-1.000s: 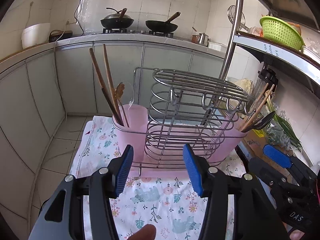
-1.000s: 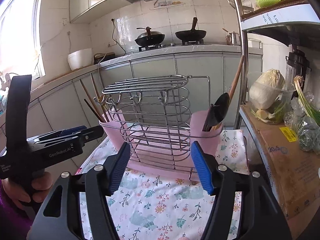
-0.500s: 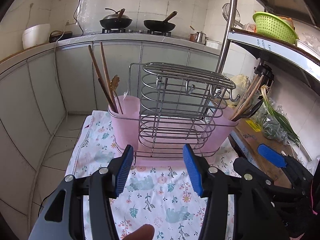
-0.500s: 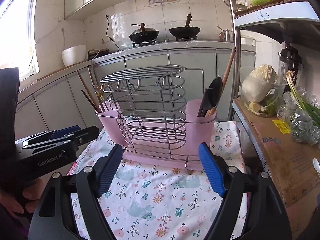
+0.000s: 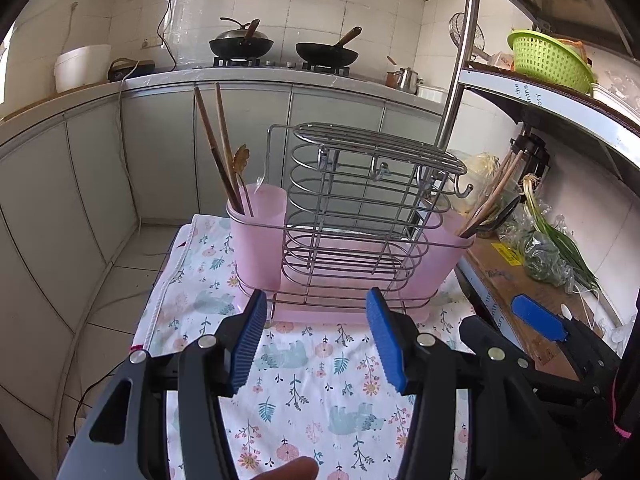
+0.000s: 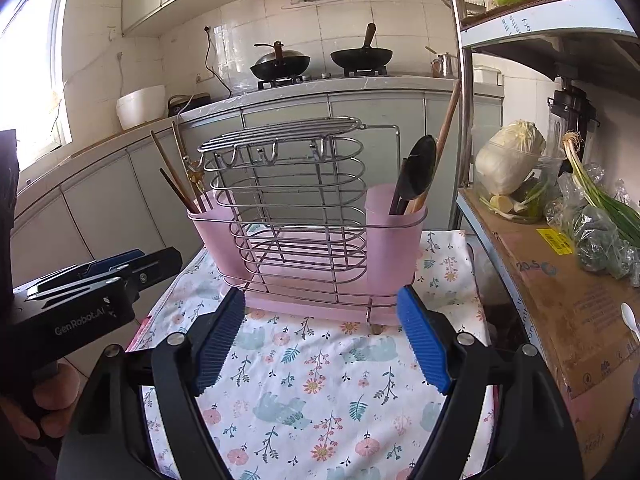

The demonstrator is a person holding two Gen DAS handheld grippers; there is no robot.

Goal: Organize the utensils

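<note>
A wire utensil rack (image 5: pixel 360 216) (image 6: pixel 296 208) with pink plastic cups stands on a floral cloth (image 5: pixel 312 372) (image 6: pixel 320 392). Its left cup (image 5: pixel 260 232) (image 6: pixel 212 228) holds wooden chopsticks (image 5: pixel 216 148) (image 6: pixel 176 176) and a small spoon. Its right cup (image 5: pixel 452 240) (image 6: pixel 392 232) holds a black spoon (image 6: pixel 418 168) and wooden utensils. My left gripper (image 5: pixel 316 340) is open and empty, just in front of the rack. My right gripper (image 6: pixel 320 340) is open and empty, also in front of the rack. Each gripper shows in the other's view.
A cardboard box (image 6: pixel 560 292) with bagged greens and a cabbage (image 6: pixel 508 160) stands to the right under a metal shelf with a green basket (image 5: pixel 548 60). A kitchen counter with two woks (image 6: pixel 320 60) runs along the back. The cloth's left edge drops to the tiled floor.
Both grippers have pulled back from the rack, so more cloth shows in front of them. The right gripper's fingers have spread wider. Nothing on the rack has moved.
</note>
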